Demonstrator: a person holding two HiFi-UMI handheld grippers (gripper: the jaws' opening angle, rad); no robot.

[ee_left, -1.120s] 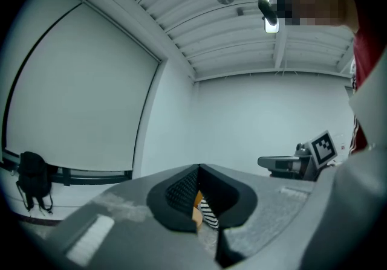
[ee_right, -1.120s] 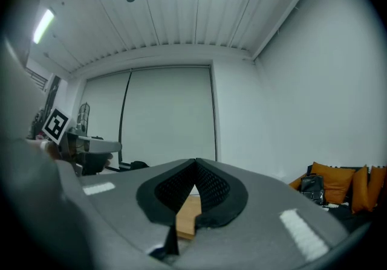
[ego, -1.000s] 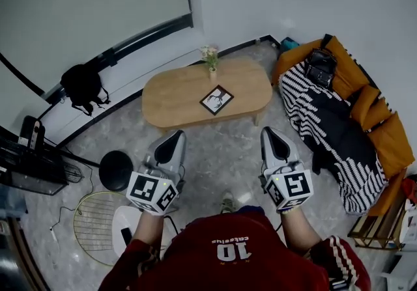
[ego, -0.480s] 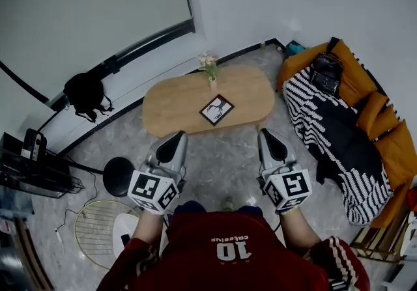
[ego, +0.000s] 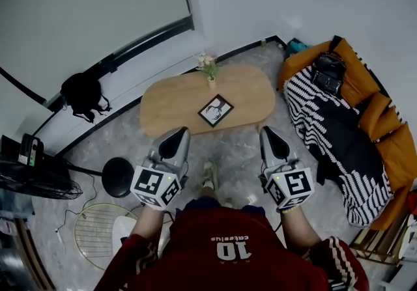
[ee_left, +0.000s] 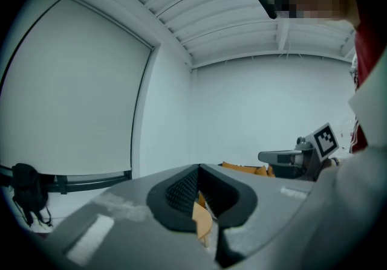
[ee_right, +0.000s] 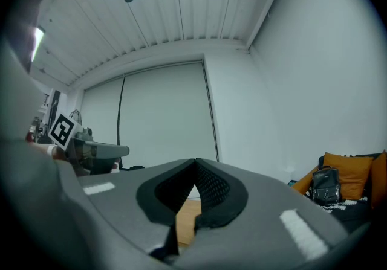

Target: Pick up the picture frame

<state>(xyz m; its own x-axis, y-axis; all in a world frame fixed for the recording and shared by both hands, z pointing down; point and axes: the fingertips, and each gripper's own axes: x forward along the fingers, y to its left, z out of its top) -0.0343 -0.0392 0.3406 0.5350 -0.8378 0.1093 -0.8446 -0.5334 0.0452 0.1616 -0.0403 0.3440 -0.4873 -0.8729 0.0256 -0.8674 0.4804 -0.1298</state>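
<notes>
At the bottom of the head view, 2 grippers are held side by side above the grey floor. The left gripper (ego: 174, 137) has its jaws clenched with nothing between them. The right gripper (ego: 272, 138) also has its jaws pressed together at the tips and is empty. Both point toward the top of the frame.

Beyond them, in the middle of the frame, stands an oval wooden table (ego: 172, 106). The picture frame (ego: 216, 110) lies flat on it, turned like a diamond, near the table's lower edge. It sits above and between the 2 pairs of jaws and well apart from both. A small vase of flowers (ego: 209, 69) stands at the table's far edge, just above the picture frame. An orange sofa (ego: 365, 97) with a striped blanket (ego: 326, 130) fills the right side.
</notes>
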